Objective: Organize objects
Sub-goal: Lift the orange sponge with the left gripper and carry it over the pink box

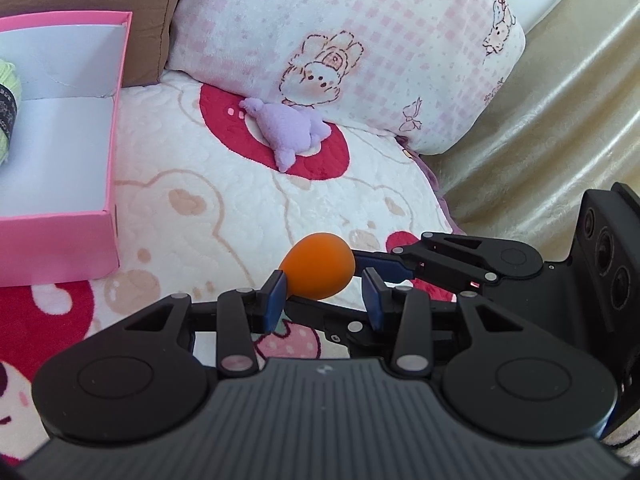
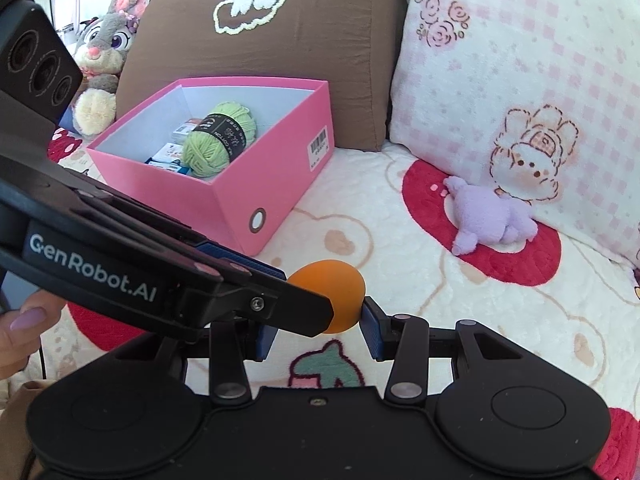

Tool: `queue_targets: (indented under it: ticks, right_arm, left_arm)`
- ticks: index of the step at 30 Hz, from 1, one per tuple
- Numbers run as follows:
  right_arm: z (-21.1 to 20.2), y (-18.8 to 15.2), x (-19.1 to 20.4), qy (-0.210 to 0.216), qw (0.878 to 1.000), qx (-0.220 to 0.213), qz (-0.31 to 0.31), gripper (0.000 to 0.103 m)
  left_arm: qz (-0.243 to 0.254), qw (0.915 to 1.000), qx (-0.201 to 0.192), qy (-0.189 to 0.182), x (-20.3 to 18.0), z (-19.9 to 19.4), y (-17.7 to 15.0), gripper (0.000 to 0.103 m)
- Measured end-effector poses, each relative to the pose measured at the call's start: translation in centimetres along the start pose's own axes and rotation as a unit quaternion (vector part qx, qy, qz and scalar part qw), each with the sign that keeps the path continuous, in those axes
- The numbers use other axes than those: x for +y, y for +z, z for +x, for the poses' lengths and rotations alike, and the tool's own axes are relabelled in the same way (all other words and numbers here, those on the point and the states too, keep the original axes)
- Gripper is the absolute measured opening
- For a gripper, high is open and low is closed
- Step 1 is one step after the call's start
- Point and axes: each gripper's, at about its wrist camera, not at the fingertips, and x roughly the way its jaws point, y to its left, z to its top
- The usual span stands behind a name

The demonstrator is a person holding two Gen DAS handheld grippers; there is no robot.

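Gripping an orange egg-shaped sponge (image 1: 318, 265) from two sides, both tools are clenched on it: the left tool (image 1: 326, 294) is pressing its blue pads on the near part, and the right tool (image 1: 374, 266) is coming in from the right with its pads on the far part. The sponge is hanging just above the patterned blanket (image 1: 192, 200), near and to the right of the pink box (image 2: 224, 168).

Judging by the box, the sorting is partly done: a green yarn ball (image 2: 218, 140) and some small packets (image 2: 172, 152) are already lying inside. The sponge is not yet in, and a purple plush toy (image 2: 490, 214) is lying far right against the pink pillow (image 2: 520, 60), seemingly waiting too.

Which tool is really bearing the sponge is hard to tell. The left tool's body is covering the sponge's left side in the right view, and the packets are too small to read.
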Motion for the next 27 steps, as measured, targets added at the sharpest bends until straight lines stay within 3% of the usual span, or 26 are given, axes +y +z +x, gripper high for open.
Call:
queue_targets:
  ticks: [27]
  right_arm:
    - [-5.0,2.1,7.8,0.007,0.996,-0.056,-0.063,0.049]
  left_arm:
    - [0.025,0.9972,-0.024,0.066,-1.3,-9.0,-0.9,0.038]
